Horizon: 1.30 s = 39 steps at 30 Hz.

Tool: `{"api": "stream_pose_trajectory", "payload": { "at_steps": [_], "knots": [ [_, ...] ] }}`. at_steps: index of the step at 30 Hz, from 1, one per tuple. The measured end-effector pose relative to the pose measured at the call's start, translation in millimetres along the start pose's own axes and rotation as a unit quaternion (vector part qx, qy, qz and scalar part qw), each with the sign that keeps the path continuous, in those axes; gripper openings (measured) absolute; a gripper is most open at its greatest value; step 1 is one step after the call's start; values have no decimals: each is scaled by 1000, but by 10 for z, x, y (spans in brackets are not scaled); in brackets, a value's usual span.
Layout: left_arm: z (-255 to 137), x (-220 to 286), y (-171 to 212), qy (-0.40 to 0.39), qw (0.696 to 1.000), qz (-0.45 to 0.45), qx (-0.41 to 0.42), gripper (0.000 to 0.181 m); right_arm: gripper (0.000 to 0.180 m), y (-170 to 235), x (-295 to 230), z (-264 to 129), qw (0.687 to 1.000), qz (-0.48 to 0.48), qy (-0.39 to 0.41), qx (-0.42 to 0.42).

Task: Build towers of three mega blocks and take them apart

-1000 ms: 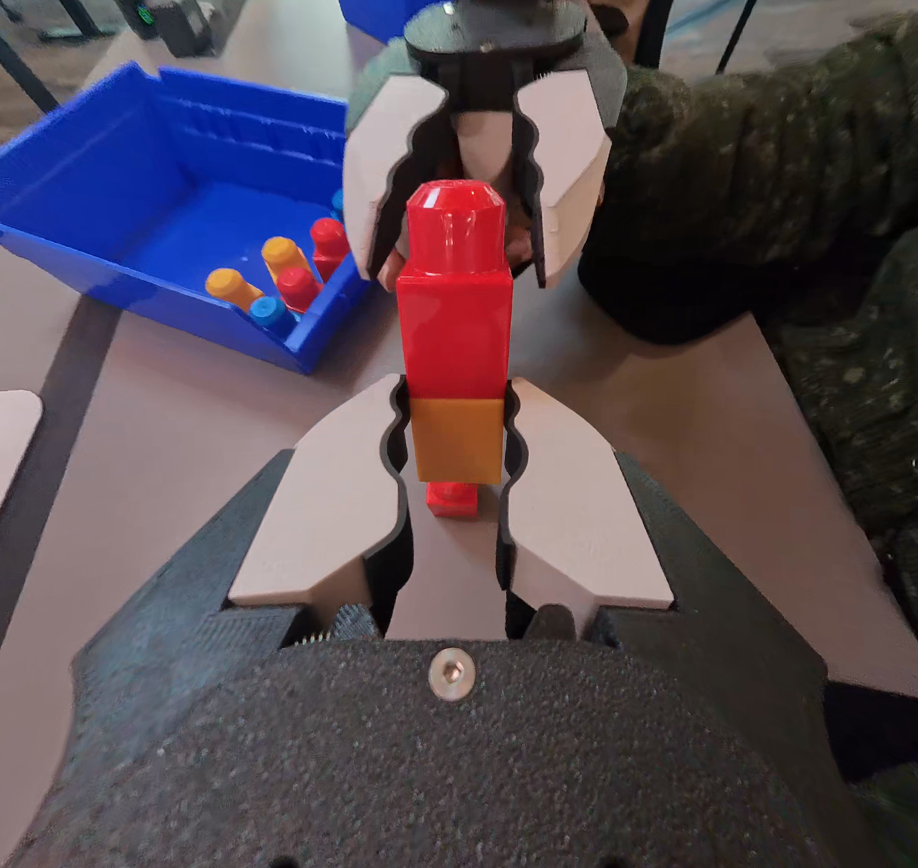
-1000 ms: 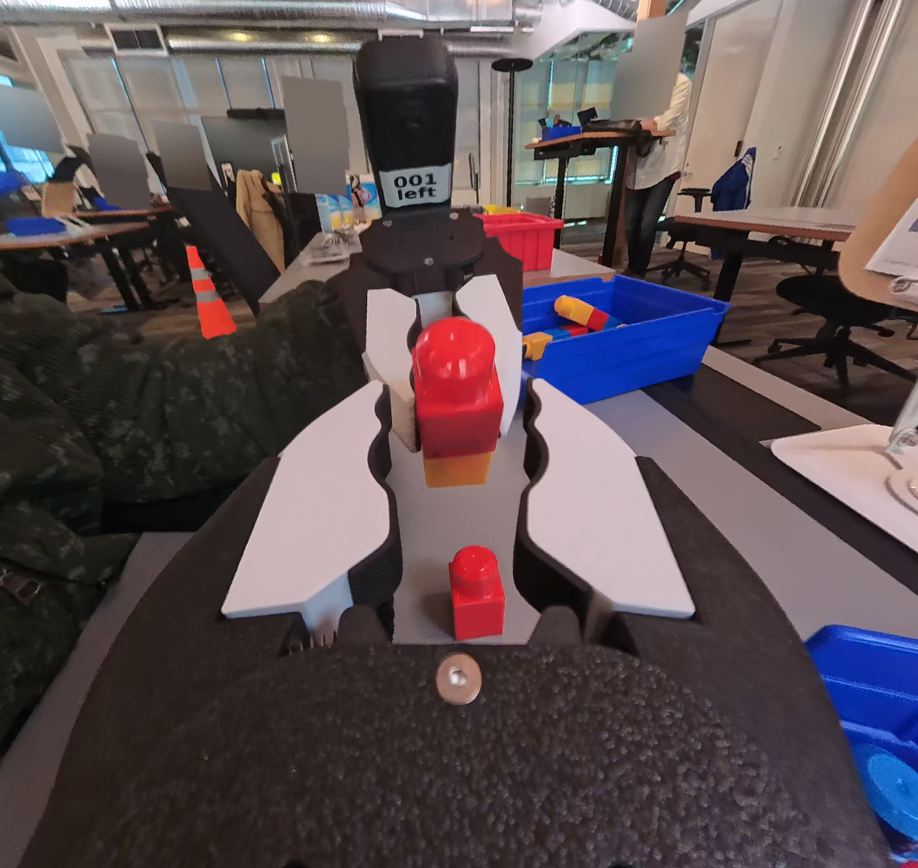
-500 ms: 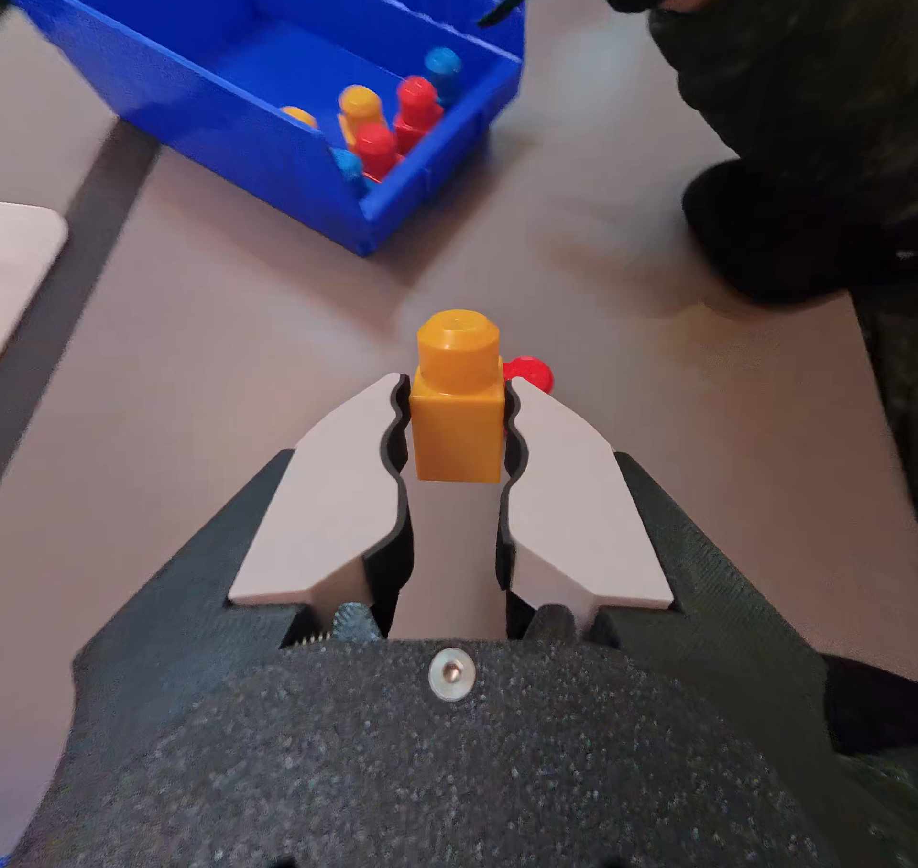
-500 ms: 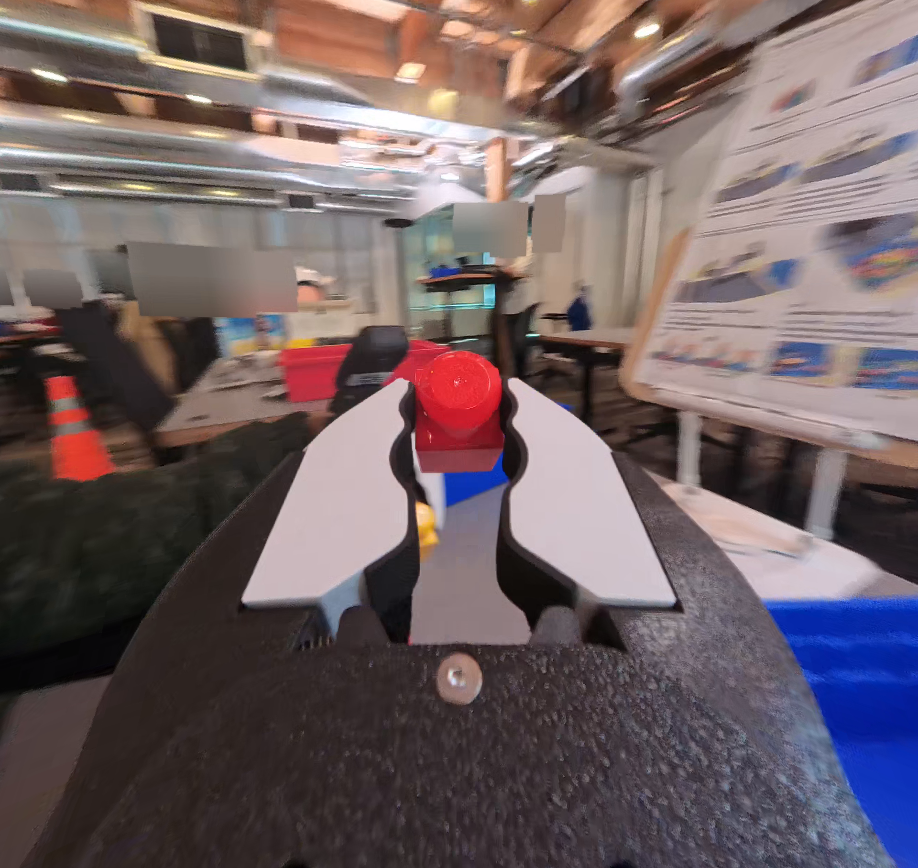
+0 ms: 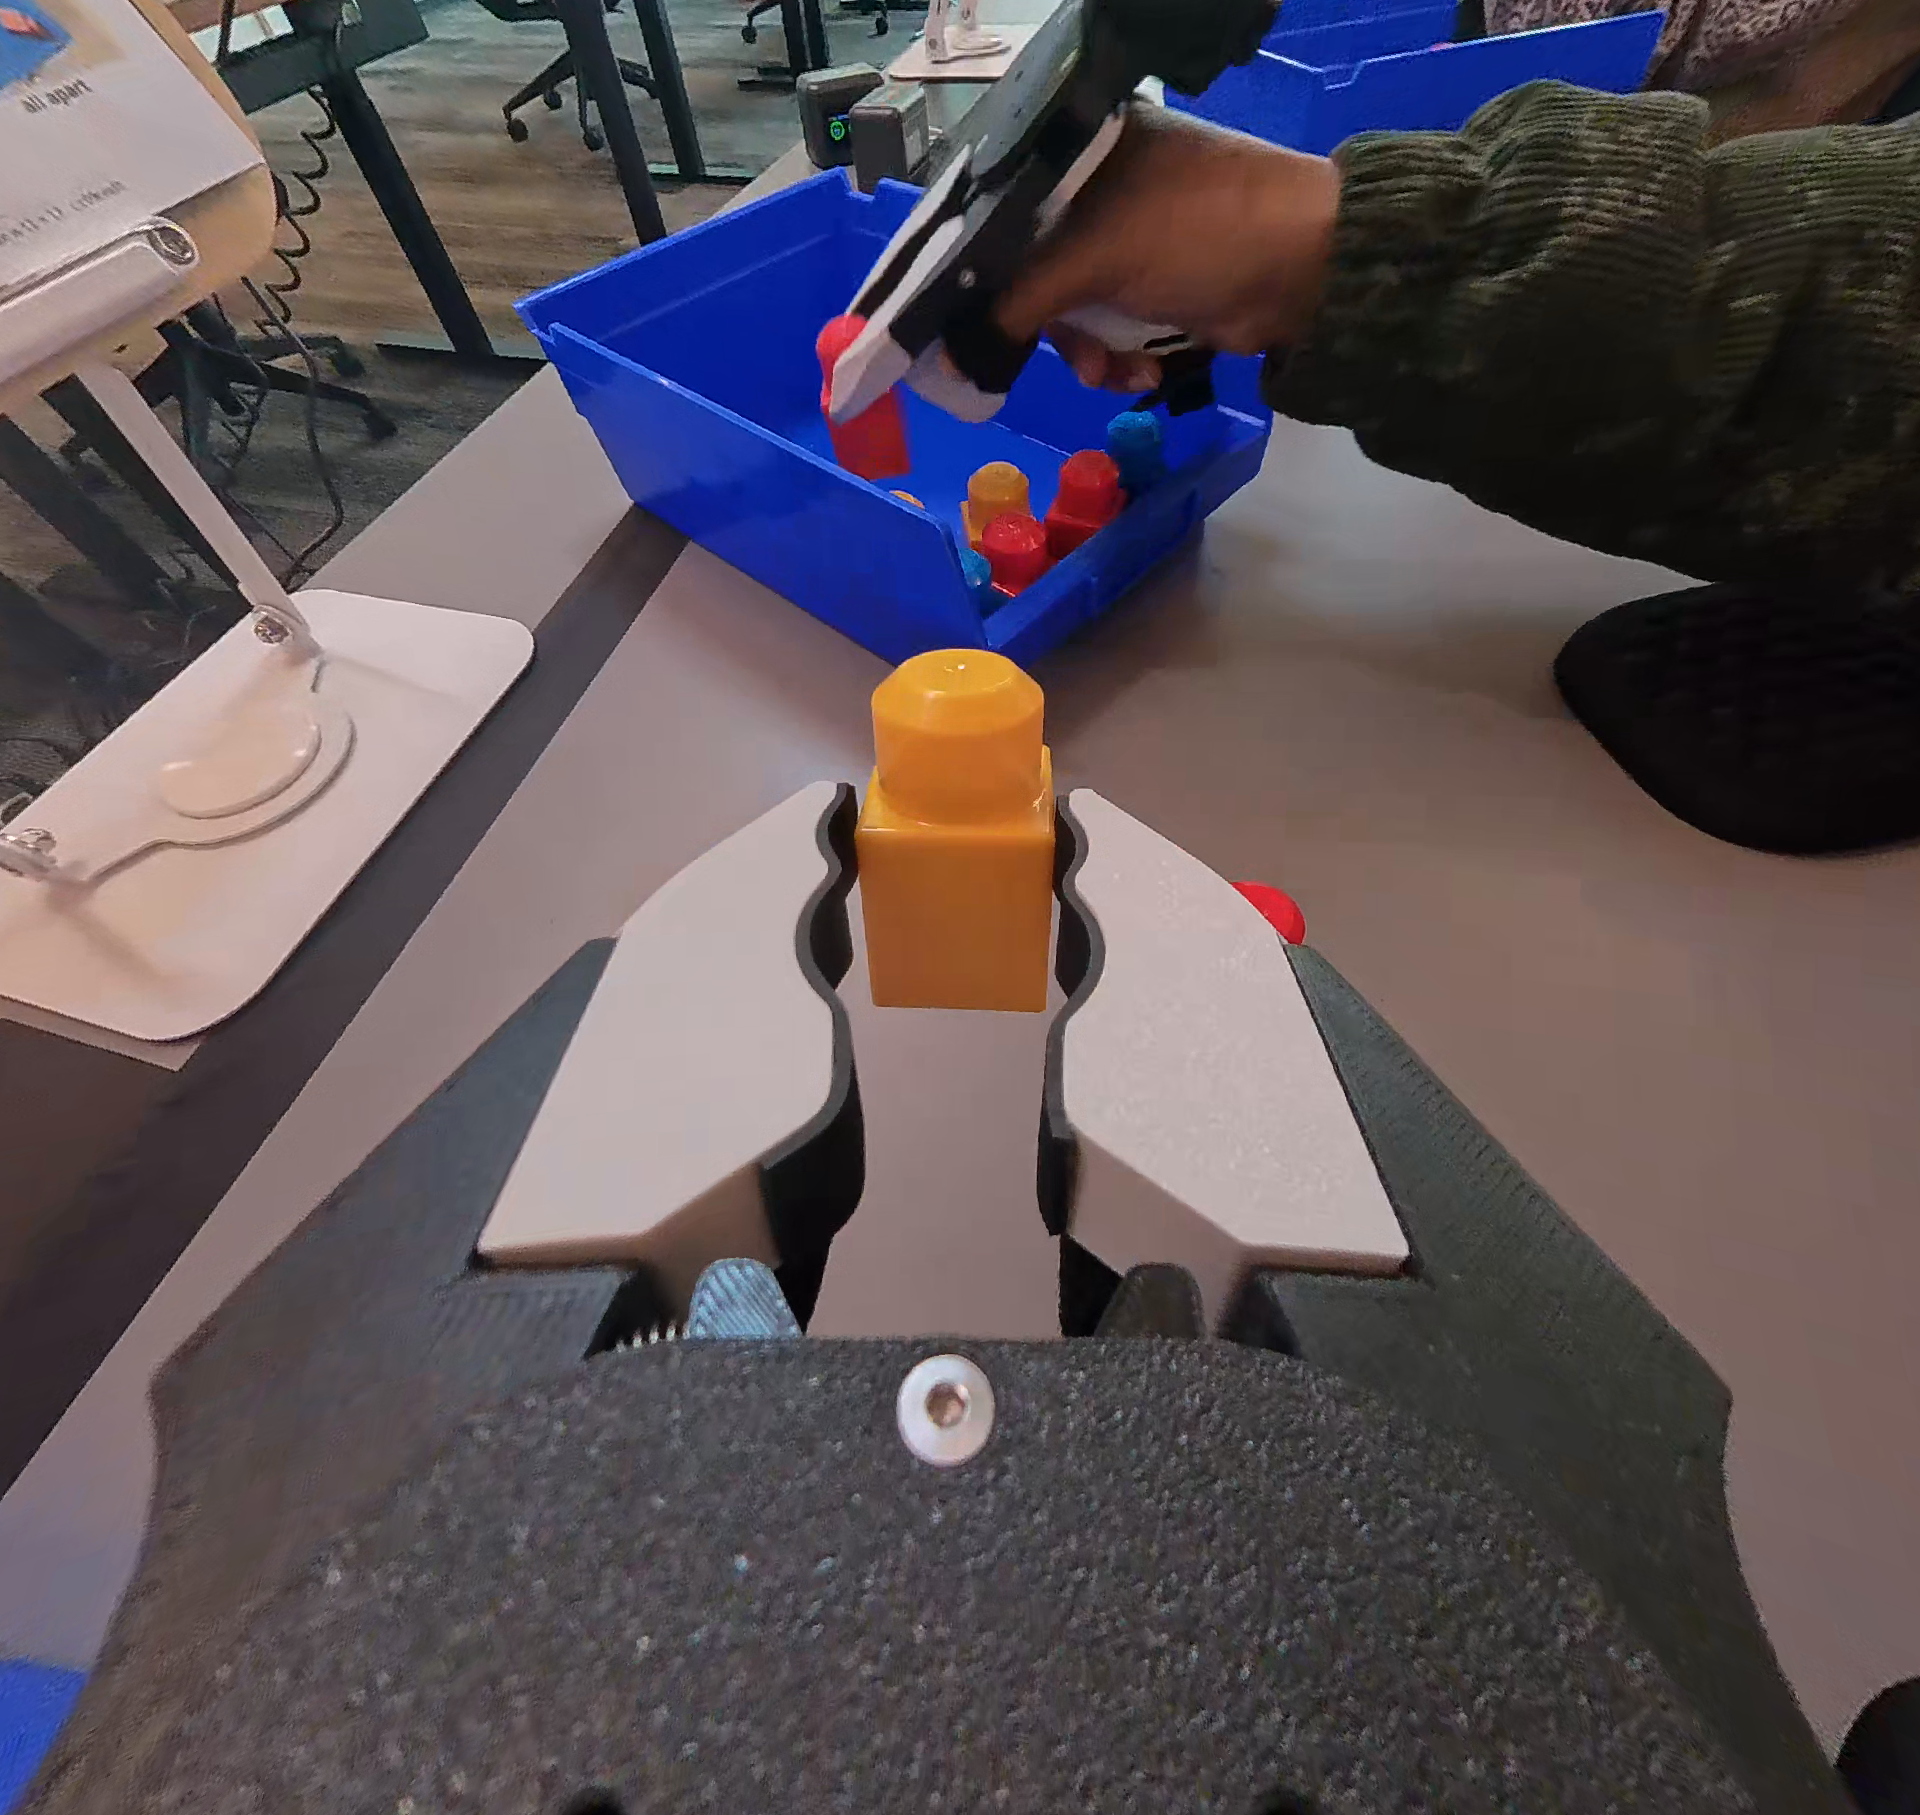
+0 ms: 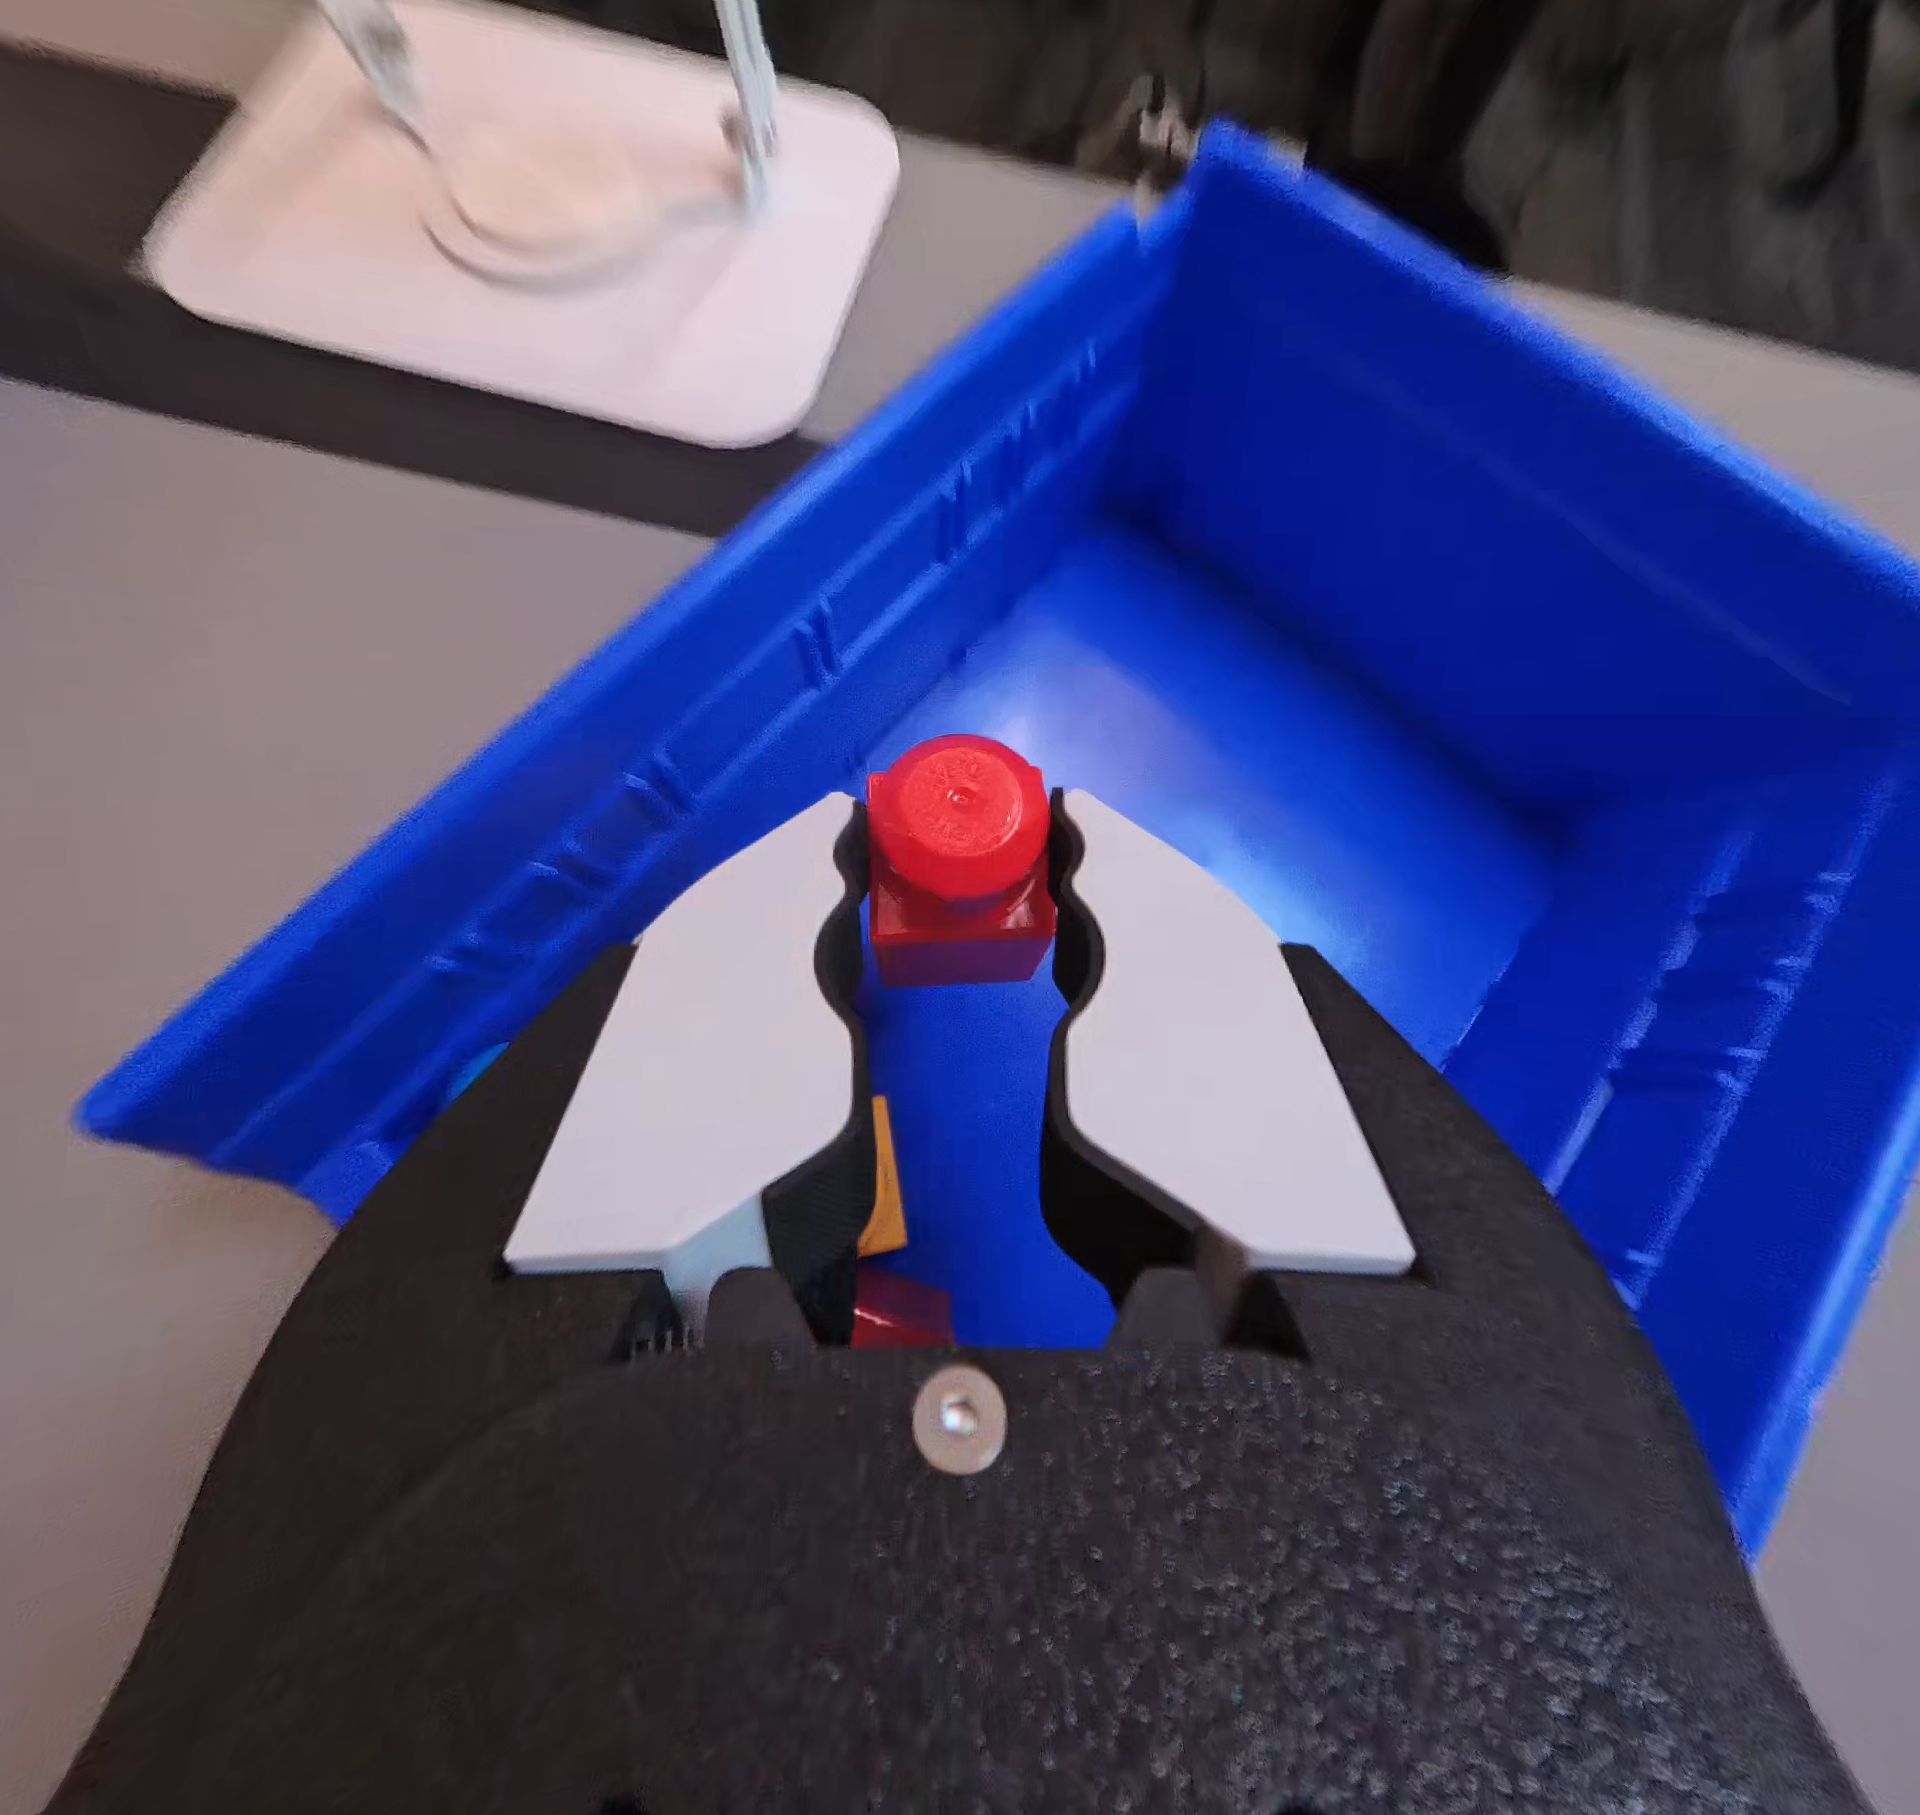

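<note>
Carrying red block [image 6: 956, 866] over bin [image 6: 1351, 539] now.

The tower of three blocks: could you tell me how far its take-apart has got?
Done: the tower is fully apart. In hand: the right gripper holds a red block over the blue bin; the left gripper holds the orange block. Left: binning both, plus the red block on the table.

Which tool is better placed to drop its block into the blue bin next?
Right. The right tool already holds its red block over the blue bin; the left tool holds the orange block short of it.
</note>
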<state>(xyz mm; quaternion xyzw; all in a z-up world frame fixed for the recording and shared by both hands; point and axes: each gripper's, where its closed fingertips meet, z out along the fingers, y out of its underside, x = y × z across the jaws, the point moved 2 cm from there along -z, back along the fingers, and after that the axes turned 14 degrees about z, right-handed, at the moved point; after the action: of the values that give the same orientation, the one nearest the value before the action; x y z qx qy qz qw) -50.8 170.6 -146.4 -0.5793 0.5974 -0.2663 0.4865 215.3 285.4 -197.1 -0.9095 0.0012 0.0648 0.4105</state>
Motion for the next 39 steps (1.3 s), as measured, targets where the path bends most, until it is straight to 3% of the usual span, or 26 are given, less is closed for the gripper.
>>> {"api": "stream_pose_trajectory", "payload": {
  "at_steps": [4, 14, 19, 21, 23, 25, 27, 32, 33, 37, 39],
  "knots": [
    [-48, -32, -11, -3, 1000, -5, 13, 36, 33, 253, 68, 190, 995, 16, 8, -97],
    [-93, -40, -63, -7, 999, -7, 35, 36, 42, 469, -18, 88, 983, 13, -18, -185],
    [-78, -15, -103, 0, 999, -8, 48, 36, 43, 265, -102, -54, 991, 8, -37, -124],
    [-64, 29, -157, 14, 998, -8, 64, 36, 44, 69, -389, -253, 992, -18, -112, -47],
    [-32, 107, -198, 34, 997, 2, 70, 36, 44, 11, -881, -592, 968, -64, -243, 7],
    [16, 215, -237, 58, 996, 19, 70, 36, 44, 138, -1377, -977, 922, -115, -370, 16],
    [80, 341, -262, 84, 994, 33, 59, 36, 44, 355, -1739, -1266, 876, -194, -441, 19],
    [251, 631, -277, 136, 988, 76, 7, 36, 46, 777, -2141, -1441, 824, -315, -469, -33],
    [279, 658, -256, 137, 987, 86, -10, 36, 32, 829, -2158, -1437, 820, -331, -464, -47],
    [292, 622, -285, 114, 988, 99, -9, 36, 30, 830, -2122, -1455, 816, -379, -435, -46],
    [249, 442, -251, 66, 994, 89, -16, 43, 30, 619, -1996, -1487, 834, -373, -406, -29]
  ]
}}
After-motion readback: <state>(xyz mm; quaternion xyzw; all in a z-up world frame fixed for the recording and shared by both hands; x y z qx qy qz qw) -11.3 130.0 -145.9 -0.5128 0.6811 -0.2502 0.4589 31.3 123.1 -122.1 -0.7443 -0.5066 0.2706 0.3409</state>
